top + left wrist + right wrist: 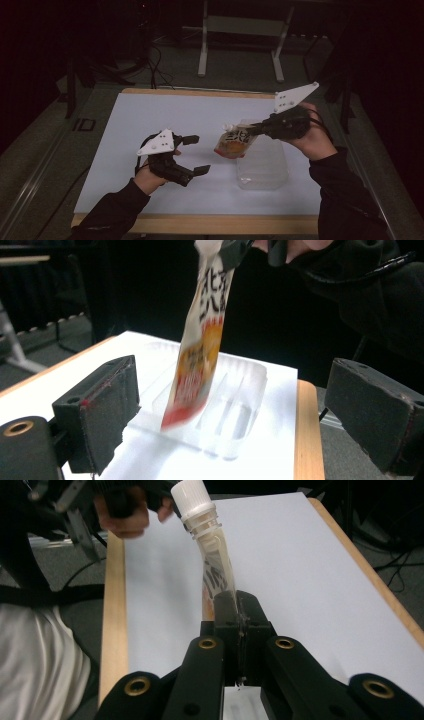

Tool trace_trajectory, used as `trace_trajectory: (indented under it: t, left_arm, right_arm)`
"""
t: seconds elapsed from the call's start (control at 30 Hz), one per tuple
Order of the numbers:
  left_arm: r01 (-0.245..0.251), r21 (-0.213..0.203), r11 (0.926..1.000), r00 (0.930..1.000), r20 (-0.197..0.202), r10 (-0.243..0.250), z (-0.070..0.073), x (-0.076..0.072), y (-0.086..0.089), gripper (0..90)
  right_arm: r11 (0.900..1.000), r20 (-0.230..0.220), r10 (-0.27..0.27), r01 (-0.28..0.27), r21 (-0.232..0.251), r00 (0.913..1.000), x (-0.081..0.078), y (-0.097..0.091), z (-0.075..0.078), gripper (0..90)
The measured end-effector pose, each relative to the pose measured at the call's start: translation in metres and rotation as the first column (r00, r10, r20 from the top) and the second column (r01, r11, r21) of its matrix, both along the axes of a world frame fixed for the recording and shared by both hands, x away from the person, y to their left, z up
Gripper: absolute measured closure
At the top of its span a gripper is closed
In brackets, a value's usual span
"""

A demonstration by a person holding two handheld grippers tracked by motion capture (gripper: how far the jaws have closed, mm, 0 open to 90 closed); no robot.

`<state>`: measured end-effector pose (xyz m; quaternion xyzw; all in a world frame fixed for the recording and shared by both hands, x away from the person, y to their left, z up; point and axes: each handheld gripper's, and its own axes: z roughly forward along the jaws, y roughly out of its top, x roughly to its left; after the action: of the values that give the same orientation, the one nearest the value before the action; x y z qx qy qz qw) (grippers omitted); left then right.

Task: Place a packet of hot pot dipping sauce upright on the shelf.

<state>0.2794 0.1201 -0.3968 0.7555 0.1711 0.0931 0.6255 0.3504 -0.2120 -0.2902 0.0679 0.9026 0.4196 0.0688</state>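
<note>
The spouted pouch (234, 142) hangs above the clear tray (262, 165), pinched at its edge by the right gripper (257, 128). The right gripper view shows its white cap (191, 498) and long axis running away from the jaws; the left gripper view shows its printed face (197, 340) hanging steeply, bottom down. The left gripper (196, 155) stands wide and empty beside it on the white table (150, 115).

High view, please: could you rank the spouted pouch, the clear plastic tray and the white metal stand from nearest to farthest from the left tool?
From the left tool, open at the sheet's left:
1. Spouted pouch, just to its right, held up by the shut right tool.
2. Clear plastic tray, farther right, lying on the white sheet.
3. White metal stand, on the floor beyond the table's far edge.
</note>
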Motion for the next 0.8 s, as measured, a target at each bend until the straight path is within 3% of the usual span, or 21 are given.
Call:
trace_trajectory:
  t: [0.13, 0.33, 0.4, 0.5, 0.6, 0.8]
  left_arm:
    - [-0.025, 0.008, 0.9997, 0.9989, -0.039, 0.025, -0.009, -0.007, 0.016, 7.4]
    - [-0.073, 0.038, 0.9966, 0.9940, -0.079, 0.076, -0.025, -0.017, 0.037, 6.5]
    - [-0.137, 0.074, 0.9878, 0.9861, -0.084, 0.143, -0.031, -0.022, 0.042, 0.1]
    - [-0.191, 0.102, 0.9763, 0.9759, -0.087, 0.200, -0.040, -0.029, 0.050, 0.0]
    - [-0.199, 0.106, 0.9743, 0.9683, -0.132, 0.212, -0.048, -0.033, 0.056, 0.0]
    - [-0.185, 0.118, 0.9756, 0.9634, -0.174, 0.204, -0.063, -0.038, 0.062, 0.0]
  right_arm:
    - [0.9996, 0.045, -0.011, 0.010, 0.026, 0.9989, 0.006, -0.012, -0.001, 89.5]
    - [0.9989, 0.046, -0.033, 0.032, 0.035, 0.9984, 0.014, -0.026, -0.005, 89.5]
    - [0.9988, 0.044, -0.036, 0.035, 0.034, 0.9984, 0.018, -0.033, -0.009, 89.4]
    - [0.9994, 0.056, -0.030, 0.029, 0.019, 0.9980, 0.021, -0.040, -0.013, 89.4]
    - [0.9990, 0.048, -0.044, 0.044, -0.003, 0.9979, 0.024, -0.046, -0.015, 89.4]
    - [0.9969, 0.048, -0.059, 0.062, -0.048, 0.9971, 0.029, -0.056, -0.021, 89.3]
